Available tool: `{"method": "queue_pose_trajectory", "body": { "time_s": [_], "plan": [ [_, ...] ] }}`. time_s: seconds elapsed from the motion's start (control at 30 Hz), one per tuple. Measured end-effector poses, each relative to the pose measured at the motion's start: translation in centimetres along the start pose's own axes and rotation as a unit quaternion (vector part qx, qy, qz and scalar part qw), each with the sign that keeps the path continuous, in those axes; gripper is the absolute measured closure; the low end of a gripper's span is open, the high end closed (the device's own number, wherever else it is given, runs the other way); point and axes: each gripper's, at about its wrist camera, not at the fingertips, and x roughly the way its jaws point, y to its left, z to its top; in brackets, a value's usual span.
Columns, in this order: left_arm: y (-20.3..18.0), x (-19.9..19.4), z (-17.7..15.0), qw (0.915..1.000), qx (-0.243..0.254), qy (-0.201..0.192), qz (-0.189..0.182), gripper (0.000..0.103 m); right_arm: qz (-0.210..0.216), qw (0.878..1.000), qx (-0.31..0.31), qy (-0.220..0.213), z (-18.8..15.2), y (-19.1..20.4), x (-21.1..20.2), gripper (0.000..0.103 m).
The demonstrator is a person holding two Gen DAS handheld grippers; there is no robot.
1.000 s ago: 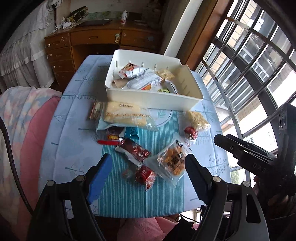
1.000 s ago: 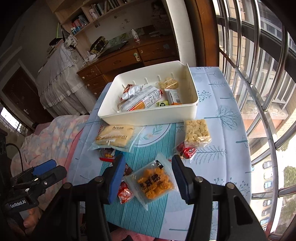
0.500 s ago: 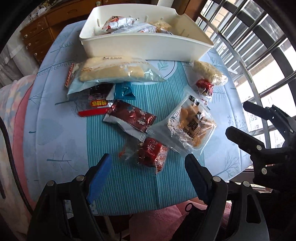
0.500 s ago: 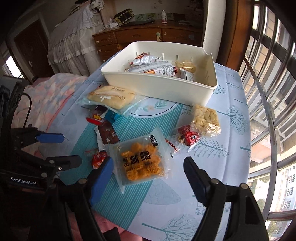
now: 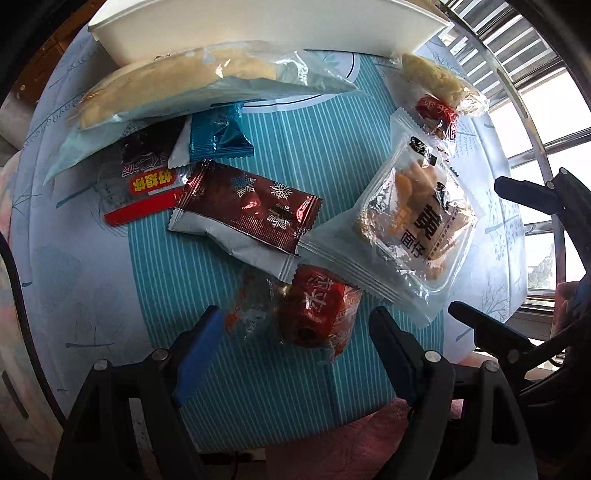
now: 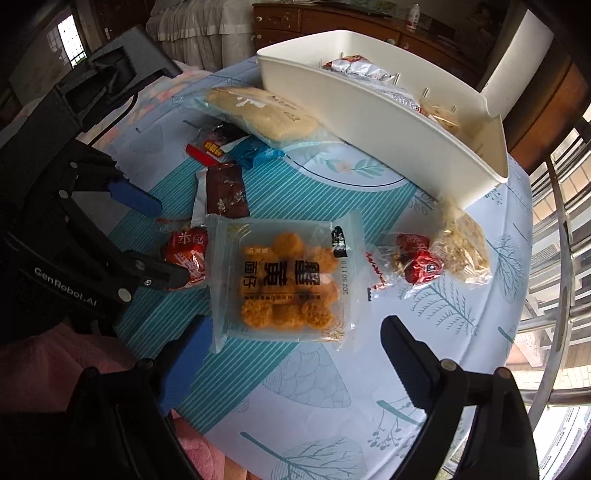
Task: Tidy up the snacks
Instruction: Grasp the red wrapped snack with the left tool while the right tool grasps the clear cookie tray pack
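My left gripper is open, its fingers on either side of a small red wrapped snack, which also shows in the right wrist view. My right gripper is open and low over a clear pack of orange fried snacks, seen too in the left wrist view. A dark red snowflake packet, a blue packet, a red-and-black packet, a large pale pastry pack and a puffed-rice pack lie on the table. The white bin holds several snacks.
The round table has a blue tree-print cloth with a striped teal centre. Its front edge is just below both grippers. Window bars stand to the right. A wooden dresser is behind the bin.
Both grippers have dropped down and forward toward the table. The left now straddles the red wrapped snack and the right is close over the orange snack pack. Both stay open.
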Motion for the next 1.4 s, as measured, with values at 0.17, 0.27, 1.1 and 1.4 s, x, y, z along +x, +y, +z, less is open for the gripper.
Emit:
{"method": "queue_pose_trajectory", "body": {
  "time_s": [0.17, 0.27, 1.1, 1.4],
  "plan": [
    [0.0, 1.2, 0.9, 0.9997, 0.01, 0.023, 0.0, 0.024, 0.0, 1.0, -0.013, 0.028, 0.6, 0.5, 2.3, 0.008],
    [0.1, 1.7, 1.7, 0.9995, 0.014, 0.029, -0.003, 0.025, 0.008, 0.999, -0.008, 0.032, 1.1, 0.5, 3.0, 0.006],
    [-0.9, 1.6, 2.3, 0.9995, 0.005, 0.011, -0.03, 0.051, -0.007, 0.999, -0.002, 0.045, 2.9, 0.9, 5.2, 0.017],
    [-0.7, -1.3, -0.3, 0.9988, -0.033, -0.034, -0.007, 0.051, -0.03, 0.998, 0.028, 0.054, 1.9, 0.2, 4.1, 0.019]
  ]
}}
